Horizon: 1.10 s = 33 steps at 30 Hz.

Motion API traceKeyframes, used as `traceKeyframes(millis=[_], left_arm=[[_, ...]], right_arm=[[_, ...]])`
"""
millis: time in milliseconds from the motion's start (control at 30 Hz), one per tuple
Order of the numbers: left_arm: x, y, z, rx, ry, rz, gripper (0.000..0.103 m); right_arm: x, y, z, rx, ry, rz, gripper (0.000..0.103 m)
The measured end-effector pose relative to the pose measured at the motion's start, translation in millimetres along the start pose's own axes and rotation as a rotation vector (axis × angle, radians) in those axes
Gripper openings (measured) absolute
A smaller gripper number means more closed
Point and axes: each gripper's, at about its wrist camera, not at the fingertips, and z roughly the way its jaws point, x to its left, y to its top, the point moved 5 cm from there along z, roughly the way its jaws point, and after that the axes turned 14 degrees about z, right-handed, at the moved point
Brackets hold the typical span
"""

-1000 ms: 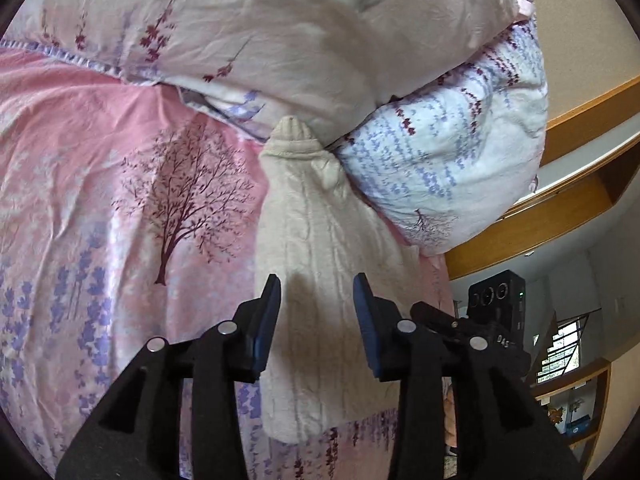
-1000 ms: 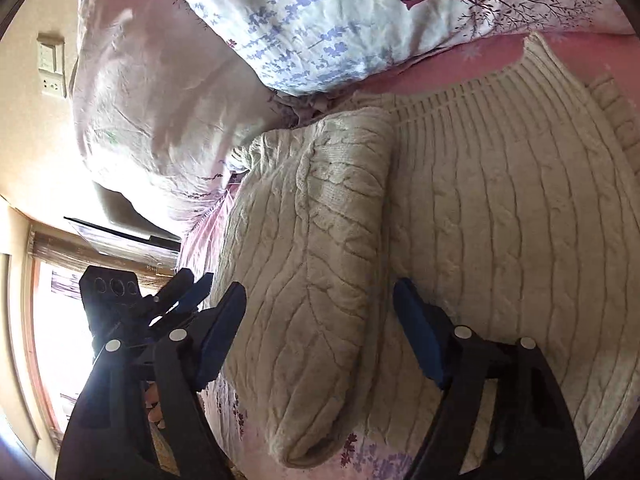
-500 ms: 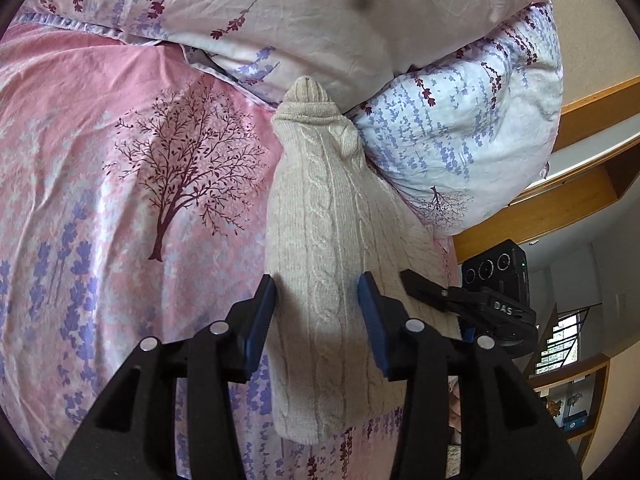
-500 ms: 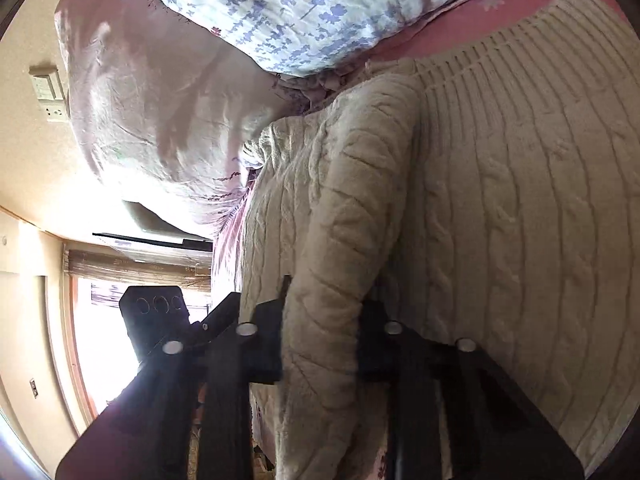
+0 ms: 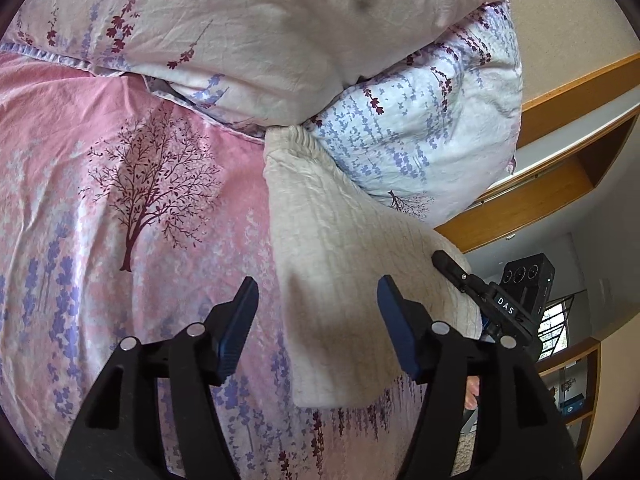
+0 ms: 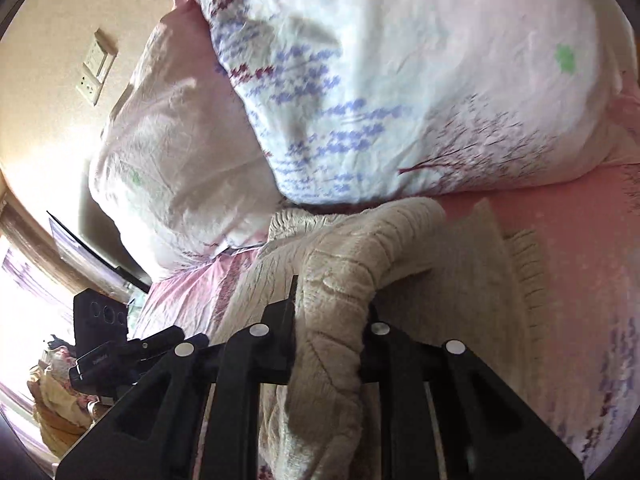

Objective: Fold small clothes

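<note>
The cream cable-knit sweater (image 5: 340, 280) is lying on the pink tree-print bedspread (image 5: 120, 208), its ribbed far end tucked under the pillows. A white floral pillow (image 5: 260, 28) is lying across the top of a blue-flowered pillow (image 5: 424, 132), and both are crowding the sweater's far end and hiding it.

Left tongs (image 5: 316, 320) are hovering above the sweater's near part, spread wide and gripping nothing. Right tongs (image 6: 330, 340) are pinching a raised fold of the sweater (image 6: 344, 292), fingers pressed against the knit; their pads are buried in the fabric.

To the sweater's right, the other tool is showing a label reading "DAS" (image 5: 505, 306). A wooden shelf (image 5: 560, 184) is standing beyond the blue-flowered pillow. A wall socket plate (image 6: 96, 72) is sitting above the white pillow. The window glare at left is washing out detail.
</note>
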Motion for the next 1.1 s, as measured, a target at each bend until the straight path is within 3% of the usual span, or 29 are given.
traceKeyframes(millis=[100,233,467,533,600,767,800,867,900,933,1100], left_arm=[[-5.0,-3.9,7.2,0.015,-0.011,0.015,0.063],[-13.2,-9.4,20.1,0.049,-0.026,0.032,0.063],[-32.6,-18.5,40.7,0.088,-0.062,0.064,0.063],[-37.4,-18.6,43.1,0.075,-0.063,0.080,0.066],[-41.9,-17.6,46.0,0.054,-0.046,0.101,0.069],[-48.1,-14.7,62.3,0.080,-0.021,0.128,0.071],[-48.2,-15.6,65.6,0.090,-0.019,0.127,0.071],[-47.8,-17.5,74.0,0.115,-0.012,0.126,0.071],[-47.7,-19.2,77.8,0.127,-0.006,0.127,0.071],[-47.5,-20.9,80.4,0.135,0.002,0.131,0.071],[-46.1,-27.4,90.4,0.166,0.002,0.130,0.071]], right_arm=[[-46.1,12.0,-27.1,-0.054,-0.073,0.032,0.017],[-110.3,-5.5,-13.3,0.066,-0.215,0.123,0.017],[-114.4,-7.1,-23.3,0.103,-0.164,0.130,0.022],[-115.3,0.7,-27.6,0.092,-0.121,0.188,0.045],[-113.5,8.9,-26.8,0.066,-0.085,0.233,0.060],[-136.4,36.0,-13.2,0.075,0.009,0.387,0.060],[-139.7,39.1,-9.0,0.079,0.008,0.402,0.060],[-144.1,46.2,2.5,0.089,0.001,0.410,0.042],[-141.0,49.3,6.5,0.084,0.008,0.394,0.023],[-135.5,52.4,3.6,0.065,0.001,0.359,0.011],[-77.4,61.3,-34.2,-0.136,0.028,0.094,0.010]])
